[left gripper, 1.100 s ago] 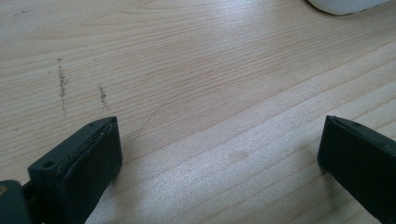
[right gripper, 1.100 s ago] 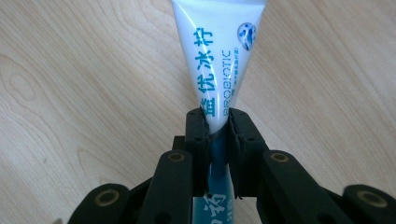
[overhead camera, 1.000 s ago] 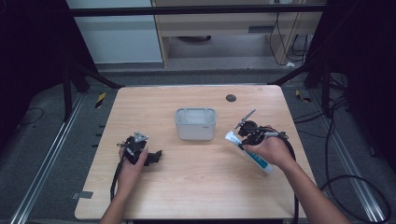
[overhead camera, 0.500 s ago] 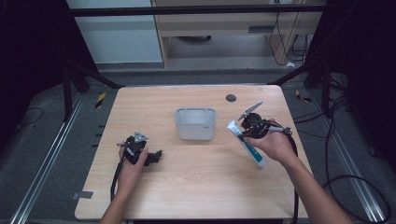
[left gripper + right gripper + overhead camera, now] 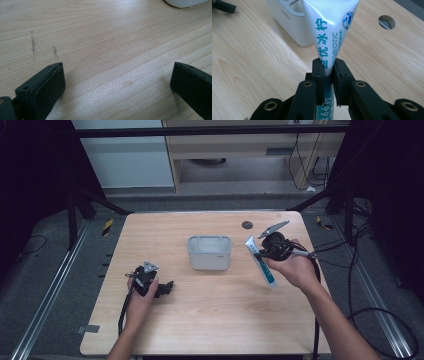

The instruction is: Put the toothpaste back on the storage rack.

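Even overhead light fell on the wooden table (image 5: 210,320) in the high view, while the floor and frame around it stayed dim; the picture was soft and low in detail. In the left gripper view a pale sheen lay across the wood grain, and the near jaws were slightly blurred. In the right gripper view glare streaked the toothpaste tube (image 5: 329,32), whose upper part lay out of focus.
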Demonstrator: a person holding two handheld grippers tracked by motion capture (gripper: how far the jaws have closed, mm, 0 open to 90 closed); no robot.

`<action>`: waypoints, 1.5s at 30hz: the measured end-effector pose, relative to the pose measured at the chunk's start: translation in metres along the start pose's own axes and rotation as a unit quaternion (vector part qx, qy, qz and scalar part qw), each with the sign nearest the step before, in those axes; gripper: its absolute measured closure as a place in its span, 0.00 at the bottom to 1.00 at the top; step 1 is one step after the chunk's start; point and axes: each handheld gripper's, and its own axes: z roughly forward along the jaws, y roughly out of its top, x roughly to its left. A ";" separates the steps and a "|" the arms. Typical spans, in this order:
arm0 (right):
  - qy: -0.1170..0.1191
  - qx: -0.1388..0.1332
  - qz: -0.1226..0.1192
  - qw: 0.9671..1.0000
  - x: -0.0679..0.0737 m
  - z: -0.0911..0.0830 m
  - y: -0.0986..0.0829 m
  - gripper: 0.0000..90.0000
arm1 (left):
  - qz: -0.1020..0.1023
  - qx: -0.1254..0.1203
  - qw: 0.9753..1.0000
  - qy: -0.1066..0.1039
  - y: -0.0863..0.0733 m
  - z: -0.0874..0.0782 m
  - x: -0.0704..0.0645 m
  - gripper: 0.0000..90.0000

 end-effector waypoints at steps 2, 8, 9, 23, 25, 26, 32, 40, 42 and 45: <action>-0.001 -0.006 0.001 1.000 0.000 -0.002 0.002 0.89 | 0.000 0.000 1.000 0.000 0.000 0.000 0.000 0.00; -0.014 -0.037 0.005 0.999 0.000 -0.011 0.007 0.90 | 0.000 0.000 1.000 0.000 0.000 0.000 0.000 0.00; -0.016 -0.042 0.006 0.999 0.000 -0.013 0.008 0.89 | 0.000 0.000 1.000 0.000 0.000 0.000 0.000 0.00; -0.024 -0.086 0.001 0.996 0.006 -0.022 0.023 0.90 | 0.000 0.000 1.000 0.000 0.000 0.000 0.000 0.00; -0.025 -0.091 0.003 0.996 0.007 -0.023 0.025 0.90 | 0.000 0.000 1.000 0.000 0.000 0.000 0.000 0.00; -0.025 -0.092 0.002 0.995 0.007 -0.023 0.025 0.90 | 0.000 0.000 1.000 0.000 0.000 0.000 0.000 0.00; -0.027 -0.104 0.004 0.994 0.008 -0.026 0.031 0.90 | 0.000 0.000 1.000 0.000 0.000 0.000 0.000 0.00; -0.033 -0.119 0.006 0.992 0.010 -0.030 0.035 0.91 | 0.001 0.000 1.000 0.000 0.000 0.000 0.000 0.00; -0.033 -0.122 0.006 0.992 0.010 -0.030 0.036 0.91 | 0.000 0.000 1.000 0.000 0.000 0.000 0.000 0.00; -0.033 -0.126 0.006 0.992 0.011 -0.030 0.038 0.91 | 0.000 0.000 1.000 0.000 0.000 0.000 0.000 0.00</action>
